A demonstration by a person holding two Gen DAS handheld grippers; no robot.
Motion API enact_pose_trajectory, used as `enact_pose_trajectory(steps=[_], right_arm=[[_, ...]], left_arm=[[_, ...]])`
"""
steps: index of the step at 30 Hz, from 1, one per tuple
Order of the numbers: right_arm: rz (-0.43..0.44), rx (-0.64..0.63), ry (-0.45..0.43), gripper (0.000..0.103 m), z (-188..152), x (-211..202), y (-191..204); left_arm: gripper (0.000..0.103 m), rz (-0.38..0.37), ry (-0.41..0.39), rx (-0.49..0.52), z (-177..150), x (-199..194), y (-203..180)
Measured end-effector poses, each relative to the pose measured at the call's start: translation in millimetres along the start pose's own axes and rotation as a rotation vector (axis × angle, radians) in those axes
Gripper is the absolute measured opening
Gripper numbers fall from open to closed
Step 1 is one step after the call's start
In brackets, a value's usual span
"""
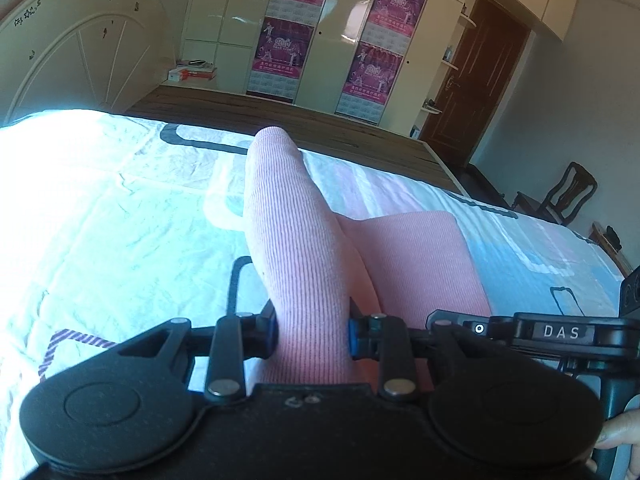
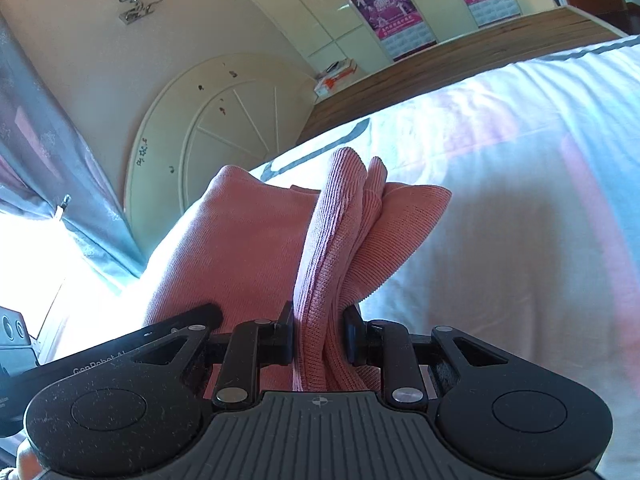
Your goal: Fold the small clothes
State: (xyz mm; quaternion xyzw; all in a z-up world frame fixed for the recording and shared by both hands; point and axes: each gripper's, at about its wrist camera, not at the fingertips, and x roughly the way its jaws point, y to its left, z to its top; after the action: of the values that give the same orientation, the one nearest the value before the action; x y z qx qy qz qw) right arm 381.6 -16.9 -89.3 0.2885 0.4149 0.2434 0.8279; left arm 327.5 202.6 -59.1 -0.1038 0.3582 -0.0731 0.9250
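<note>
Left gripper (image 1: 312,334): its fingers were found clamped on a bunched ribbed band of the pink garment (image 1: 296,248), which stood up between them and was seen to lean away toward the far side of the bed.
Right gripper (image 2: 318,338): its fingers were found closed on several gathered ribbed folds of the same garment (image 2: 248,240), with one loose corner spread out to the right.
Garment position: it was held up between the two grippers, over the bedspread (image 1: 120,200); a flatter pink panel was seen lying on or just above the cover, which of the two could not be told.
Bed edges: a bare wooden strip (image 1: 320,120) was noted along the far edge of the cover, and the headboard (image 1: 80,52) at the left end.
Open room: wide uncovered bedspread was recorded left of the garment in the left view and right of it in the right view.
Surroundings: the wardrobe (image 1: 340,40) was noted well beyond the bed, and a chair (image 1: 568,192) near its far right corner.
</note>
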Motion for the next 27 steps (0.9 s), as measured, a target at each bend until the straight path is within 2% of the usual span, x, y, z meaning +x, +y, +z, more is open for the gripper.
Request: enact_pose_trajectory(steps=[5,10,12,14,17,20,27], right_arm=[[-0.006,-0.003,0.025,0.023,4.0,31.8,-1.5],[-0.058,-0.013,0.043,0.023,7.4,55.4,-17.0],[-0.090,0.000,0.052,0.023,7.8,61.2,-29.2],[-0.108,-0.004,0.069,0.023,6.4,66.2,-38.7],[-0.121,-0.005,0.069,0.024,2.5,69.8,-44.5],[-0.129,0.022,0.054,0.029,2.8,66.6,-47.3],[-0.133,-0.002,0.035,0.030,4.5,45.3,-32.0]], left_arm=[[0.029,0.022,0.004,-0.002,3.4,17.8,26.5],[0.032,0.081,0.022,-0.002,-5.1,42.5,44.8],[0.038,0.106,0.033,-0.016,-13.5,50.5,55.9],[0.055,0.116,0.025,-0.008,-18.2,51.4,59.3],[0.070,0.152,0.016,0.025,-20.6,49.3,59.2],[0.070,0.158,0.028,0.003,-18.8,45.2,61.2],[0.068,0.223,0.033,0.058,-14.5,38.8,46.3]])
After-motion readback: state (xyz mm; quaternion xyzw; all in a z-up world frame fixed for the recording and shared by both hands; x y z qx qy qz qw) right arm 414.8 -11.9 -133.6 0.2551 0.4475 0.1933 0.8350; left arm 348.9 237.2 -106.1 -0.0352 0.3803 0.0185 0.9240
